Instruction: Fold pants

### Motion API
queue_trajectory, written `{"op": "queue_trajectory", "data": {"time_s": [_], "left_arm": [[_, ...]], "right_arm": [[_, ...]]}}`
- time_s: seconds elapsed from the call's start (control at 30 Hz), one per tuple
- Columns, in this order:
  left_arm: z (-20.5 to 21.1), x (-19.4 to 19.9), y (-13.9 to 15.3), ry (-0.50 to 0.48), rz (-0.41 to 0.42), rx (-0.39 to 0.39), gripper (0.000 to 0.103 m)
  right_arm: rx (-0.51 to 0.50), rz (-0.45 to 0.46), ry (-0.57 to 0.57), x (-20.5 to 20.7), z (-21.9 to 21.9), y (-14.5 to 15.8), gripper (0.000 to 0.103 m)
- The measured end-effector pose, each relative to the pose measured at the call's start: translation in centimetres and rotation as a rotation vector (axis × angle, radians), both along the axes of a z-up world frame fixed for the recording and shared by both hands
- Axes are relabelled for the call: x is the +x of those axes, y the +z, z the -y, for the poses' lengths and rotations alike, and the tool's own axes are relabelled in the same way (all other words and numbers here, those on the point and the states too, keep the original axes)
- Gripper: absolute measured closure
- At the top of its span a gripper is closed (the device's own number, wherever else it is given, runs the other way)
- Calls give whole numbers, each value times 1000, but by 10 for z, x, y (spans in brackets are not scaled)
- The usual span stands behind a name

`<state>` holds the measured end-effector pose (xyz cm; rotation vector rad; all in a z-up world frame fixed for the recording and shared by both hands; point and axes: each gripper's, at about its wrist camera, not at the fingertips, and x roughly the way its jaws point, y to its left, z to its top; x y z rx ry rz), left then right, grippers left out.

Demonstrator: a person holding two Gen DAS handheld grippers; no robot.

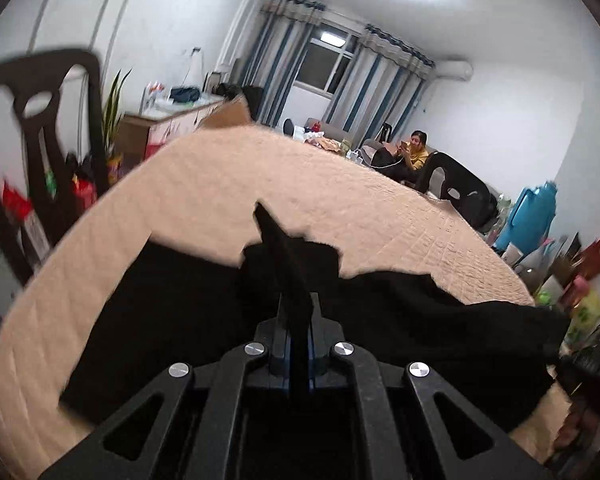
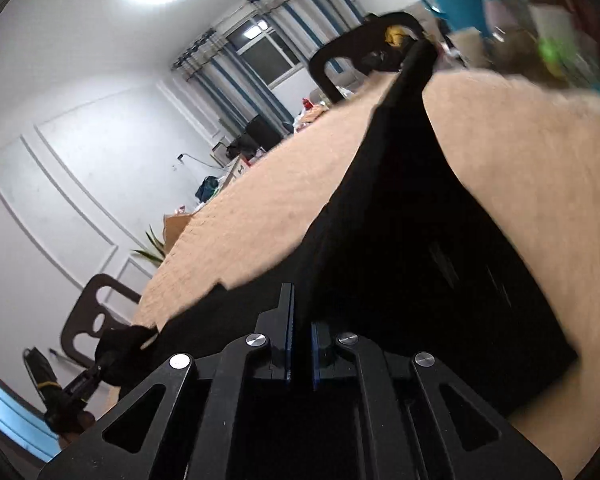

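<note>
So both grippers look clamped on the pants right now. Left gripper has its jaws pressed together with black cloth bunched around the fingers, and the right gripper is closed down too, with fabric running up from between its pads. The pants are on the bed, dark and rumpled, one stretch pulled taut toward the far side in the right wrist view. I'd say this is early going: edges grabbed, no neat fold showing yet. The folding over and flattening is pretty much all left.
</note>
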<state>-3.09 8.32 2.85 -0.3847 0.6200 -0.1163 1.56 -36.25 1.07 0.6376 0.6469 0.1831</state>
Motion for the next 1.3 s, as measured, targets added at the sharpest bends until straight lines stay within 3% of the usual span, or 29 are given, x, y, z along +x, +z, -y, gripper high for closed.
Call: {"op": "queue_trajectory", "data": {"time_s": [0.13,0.2,0.3,0.37,0.4,0.67,0.73,0.77,0.8,0.83,0.9,1.03,1.1,1.2,1.3], "left_arm": [[-11,-12,-29,5,-61,-61,91],[-17,-18,-35,18,-57,-103,88],[-19,-19,-33,42,-29,-106,75],[-21,-15,-31,42,-25,-112,67],[-22,-13,-32,44,-32,-115,65],[-29,16,-32,16,-131,-161,63],[-26,25,-30,-8,-145,-156,64],[-23,30,-29,-14,-150,-138,70],[-22,34,-28,-14,-150,-98,94],[-20,37,-27,-5,-153,-60,99],[-26,32,-18,49,-107,-47,99],[-54,-19,5,216,68,-78,99],[-62,-37,-6,246,52,-103,99],[-60,-43,-31,246,-26,-77,99],[-63,-38,-46,254,-67,-128,99]], "right_arm": [[36,-85,-4,-12,9,-30,97],[81,-85,-3,-12,15,-36,96],[44,-50,-33,-16,19,-28,84],[49,-29,-38,-18,19,-25,64],[64,-22,-45,-14,22,-22,61],[73,-14,-126,-14,44,-21,61],[64,-16,-145,-14,46,-21,61],[65,-15,-150,-14,45,-21,61],[68,-13,-154,-14,46,-22,61],[64,-13,-157,-13,47,-22,61],[43,-12,-163,-13,48,-19,61],[23,-5,-195,-18,51,-18,62],[18,-10,-199,-19,50,-20,63],[17,-13,-197,-19,51,-21,67],[18,-15,-204,-20,54,-20,68]]}}
